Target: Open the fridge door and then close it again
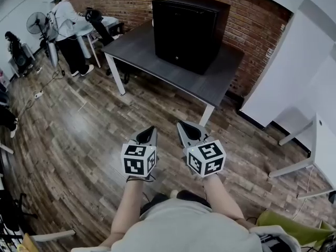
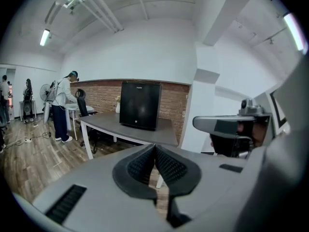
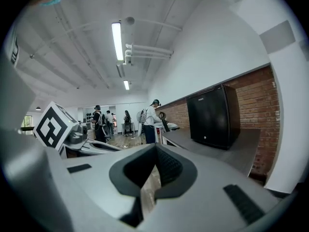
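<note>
A small black fridge (image 1: pixel 185 31) stands on a dark grey table (image 1: pixel 157 62) against the brick wall, its door closed. It also shows in the left gripper view as the black fridge (image 2: pixel 140 104) and in the right gripper view as the fridge (image 3: pixel 213 115). My left gripper (image 1: pixel 150 130) and right gripper (image 1: pixel 184 126) hang side by side over the wooden floor, well short of the table. Both are shut with nothing between the jaws. The left gripper (image 2: pixel 154 148) and right gripper (image 3: pixel 155 147) show their tips touching.
A person (image 1: pixel 68 25) stands at a white desk (image 1: pixel 100 22) far left, beside a fan (image 1: pixel 38 22). White tables (image 1: pixel 310 151) stand at the right. White wall panels (image 1: pixel 294 72) flank the brick wall. More people (image 3: pixel 104 122) stand in the background.
</note>
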A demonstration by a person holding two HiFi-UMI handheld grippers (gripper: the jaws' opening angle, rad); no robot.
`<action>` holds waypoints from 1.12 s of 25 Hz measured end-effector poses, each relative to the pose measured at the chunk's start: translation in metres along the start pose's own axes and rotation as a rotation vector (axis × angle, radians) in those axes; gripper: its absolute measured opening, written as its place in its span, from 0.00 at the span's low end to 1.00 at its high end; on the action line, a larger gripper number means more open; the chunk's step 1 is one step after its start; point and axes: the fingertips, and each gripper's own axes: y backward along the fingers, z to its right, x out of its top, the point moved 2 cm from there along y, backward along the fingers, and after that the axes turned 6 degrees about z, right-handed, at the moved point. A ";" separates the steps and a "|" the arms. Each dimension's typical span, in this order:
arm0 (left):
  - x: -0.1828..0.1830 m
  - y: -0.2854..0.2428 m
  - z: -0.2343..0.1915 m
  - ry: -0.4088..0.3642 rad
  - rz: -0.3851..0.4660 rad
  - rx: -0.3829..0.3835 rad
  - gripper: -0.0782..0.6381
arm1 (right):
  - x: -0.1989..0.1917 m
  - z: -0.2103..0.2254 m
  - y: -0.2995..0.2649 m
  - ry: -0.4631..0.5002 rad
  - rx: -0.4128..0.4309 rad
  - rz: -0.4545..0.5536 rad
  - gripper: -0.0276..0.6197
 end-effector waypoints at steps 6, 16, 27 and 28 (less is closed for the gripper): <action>-0.006 -0.005 0.007 -0.008 -0.017 0.018 0.12 | -0.013 0.004 -0.002 -0.021 0.046 -0.020 0.04; -0.025 -0.005 -0.011 -0.010 -0.076 0.077 0.12 | -0.030 -0.010 -0.038 -0.057 0.161 -0.064 0.04; -0.002 -0.056 -0.141 0.048 -0.053 0.070 0.12 | -0.029 -0.030 -0.170 -0.009 0.188 -0.079 0.04; 0.004 -0.062 -0.157 0.048 -0.048 0.066 0.12 | -0.029 -0.034 -0.187 -0.002 0.188 -0.086 0.04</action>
